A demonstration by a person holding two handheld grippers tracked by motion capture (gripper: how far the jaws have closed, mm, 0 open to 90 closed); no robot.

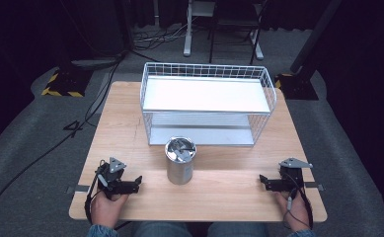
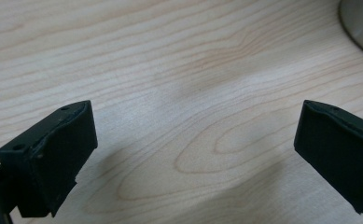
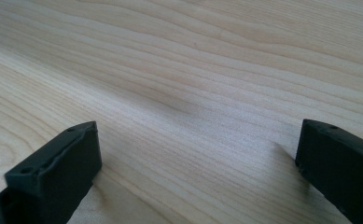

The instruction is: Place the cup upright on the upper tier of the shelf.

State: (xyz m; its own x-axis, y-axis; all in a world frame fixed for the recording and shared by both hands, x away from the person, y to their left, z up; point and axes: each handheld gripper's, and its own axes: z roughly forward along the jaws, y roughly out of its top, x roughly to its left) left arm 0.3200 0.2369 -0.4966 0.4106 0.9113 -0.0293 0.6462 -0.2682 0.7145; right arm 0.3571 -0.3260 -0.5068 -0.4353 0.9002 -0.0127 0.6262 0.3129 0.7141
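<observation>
Claws [image 1: 139, 181] flank upright shiny metal can [image 1: 180, 161].

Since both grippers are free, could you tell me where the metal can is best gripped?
Probably around the metal can at mid-wall, coming in level from the left gripper. It stands upright, its side is bare and round, and its open top holds something, so a grasp from above seems poorer.

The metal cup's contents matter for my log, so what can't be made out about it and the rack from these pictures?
- Metal cup, high view: something grey lies inside, too small and glary to identify.
- Same cup in the left gripper view: cut off by the top right corner, base edge alone visible.
- Wire rack, high view: the back of its lower shelf is hidden under the upper shelf.
- Left gripper and right gripper: jaws wide apart, holding nothing.
</observation>
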